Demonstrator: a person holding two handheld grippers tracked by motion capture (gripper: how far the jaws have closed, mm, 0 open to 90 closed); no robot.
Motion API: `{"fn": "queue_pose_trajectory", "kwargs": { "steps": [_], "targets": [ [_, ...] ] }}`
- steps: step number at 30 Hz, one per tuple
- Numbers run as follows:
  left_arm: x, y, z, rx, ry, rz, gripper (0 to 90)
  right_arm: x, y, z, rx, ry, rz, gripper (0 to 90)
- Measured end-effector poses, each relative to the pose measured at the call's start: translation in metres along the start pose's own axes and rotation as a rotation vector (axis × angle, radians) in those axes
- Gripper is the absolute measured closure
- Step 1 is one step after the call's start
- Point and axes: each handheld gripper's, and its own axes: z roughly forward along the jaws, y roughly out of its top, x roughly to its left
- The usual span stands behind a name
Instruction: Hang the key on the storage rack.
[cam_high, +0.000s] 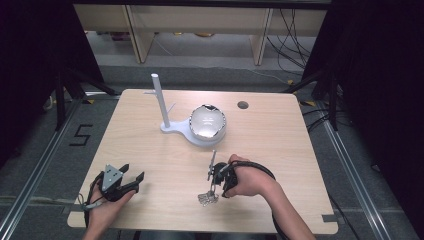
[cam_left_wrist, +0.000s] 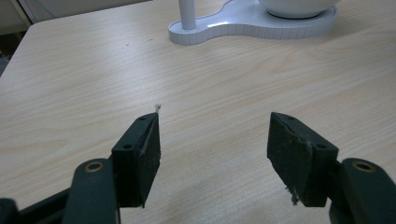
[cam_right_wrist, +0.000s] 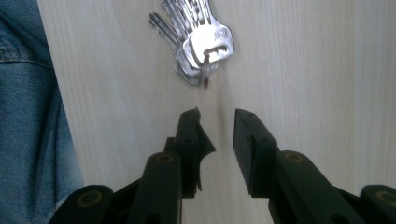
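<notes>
A bunch of silver keys (cam_high: 207, 198) (cam_right_wrist: 201, 42) lies flat on the wooden table (cam_high: 280, 145) near its front edge. My right gripper (cam_high: 213, 181) (cam_right_wrist: 217, 121) hovers just short of the keys, its jaws a little apart with only bare wood between them, so it is open. Over the table's front left corner my left gripper (cam_high: 134, 172) (cam_left_wrist: 215, 135) is open wide and holds nothing. A white stand (cam_high: 175, 127) (cam_left_wrist: 252, 21) with an upright pole (cam_high: 160, 100) carries a shiny bowl (cam_high: 207, 122) at the middle back.
A small round hole (cam_high: 243, 105) sits in the tabletop at the back right. Blue denim (cam_right_wrist: 28, 116) lies past the table's front edge beside the keys. Dark frame legs and cables stand around the table.
</notes>
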Motion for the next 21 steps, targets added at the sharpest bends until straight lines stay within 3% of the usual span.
{"fn": "queue_pose_trajectory", "kwargs": {
  "steps": [4,5,6,7,14,16,21],
  "targets": [
    [0.0,0.0,0.0,-0.004,-0.001,-0.003,34.6,0.003,0.007,0.003,0.007,0.01,0.0,72.0],
    [0.0,0.0,0.0,-0.004,-0.001,-0.004,34.6,0.001,0.009,0.005,0.005,0.014,-0.033,71.9],
    [0.0,0.0,0.0,-0.004,-0.001,-0.004,34.6,0.001,0.009,0.005,0.005,0.014,-0.033,71.9],
    [0.0,0.0,0.0,-0.002,0.0,-0.002,34.6,0.003,0.01,0.004,0.014,0.013,0.002,71.9],
    [0.0,0.0,0.0,0.002,0.0,0.002,34.6,0.002,0.016,0.009,0.0,0.022,-0.035,72.3],
    [0.0,0.0,0.0,0.002,-0.001,0.003,34.6,0.003,0.017,0.009,0.019,0.015,-0.019,73.0],
    [0.0,0.0,0.0,0.003,-0.003,0.005,34.5,0.002,0.021,0.01,0.016,0.021,-0.039,74.2]
  ]
}}
